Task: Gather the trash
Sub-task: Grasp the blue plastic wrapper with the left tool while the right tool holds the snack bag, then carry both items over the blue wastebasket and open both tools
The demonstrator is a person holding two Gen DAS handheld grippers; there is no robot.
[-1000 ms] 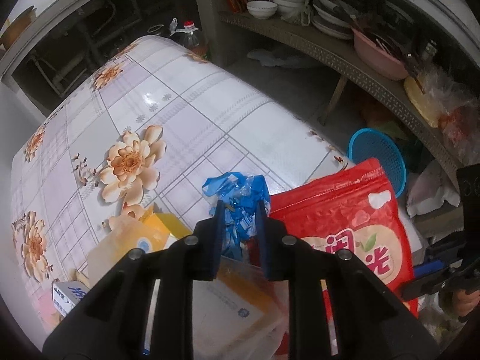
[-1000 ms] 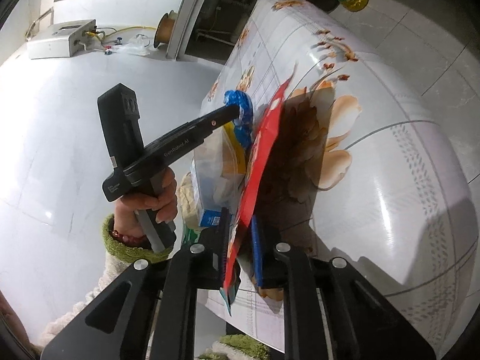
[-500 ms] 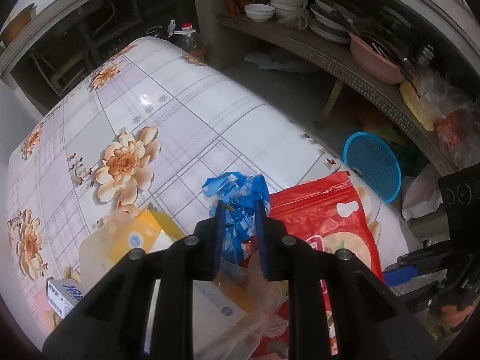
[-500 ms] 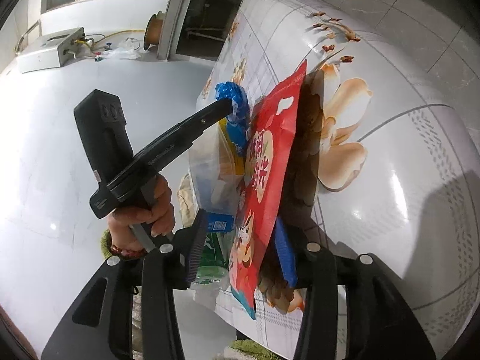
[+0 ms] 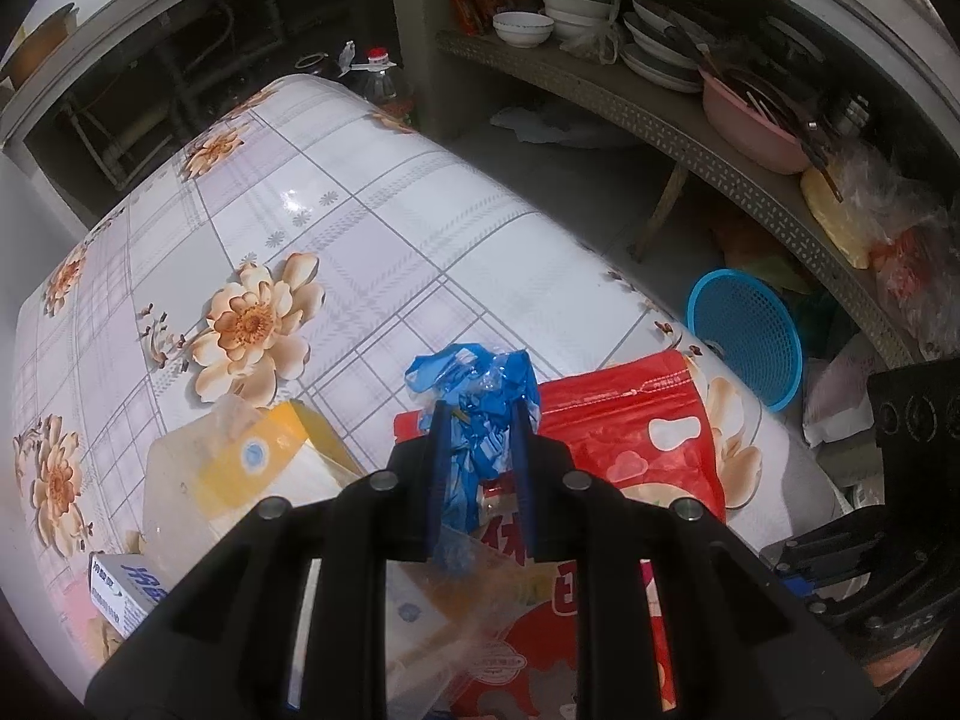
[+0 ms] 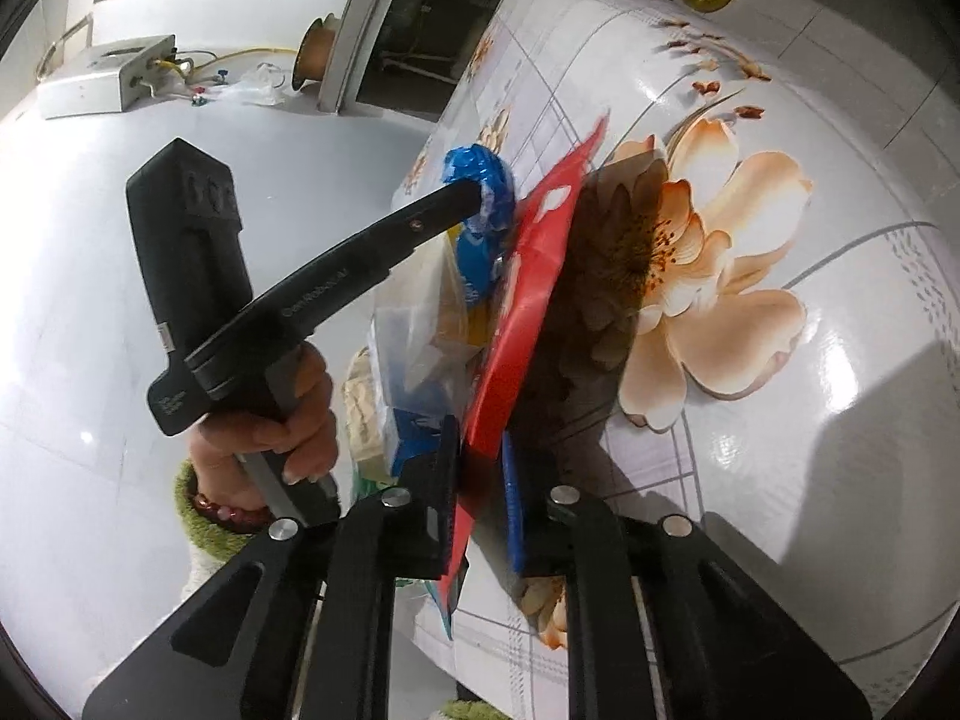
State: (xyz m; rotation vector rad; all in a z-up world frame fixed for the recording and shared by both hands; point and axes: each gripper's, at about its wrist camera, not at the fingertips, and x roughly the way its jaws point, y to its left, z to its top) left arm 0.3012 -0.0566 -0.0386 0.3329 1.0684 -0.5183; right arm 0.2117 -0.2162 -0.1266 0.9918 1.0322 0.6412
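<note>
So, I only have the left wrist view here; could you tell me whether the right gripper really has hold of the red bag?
Observer: Yes, the right gripper has the red bag's lower edge between its jaws, which are closing.
Operator: Thank you. How does the bag sit from that side?
Observer: It is upright, edge-on to the right camera, right beside the clear bag of trash.
Operator: And what is behind my own gripper?
Observer: A hand with a green cuff grips the left gripper's handle.
</note>
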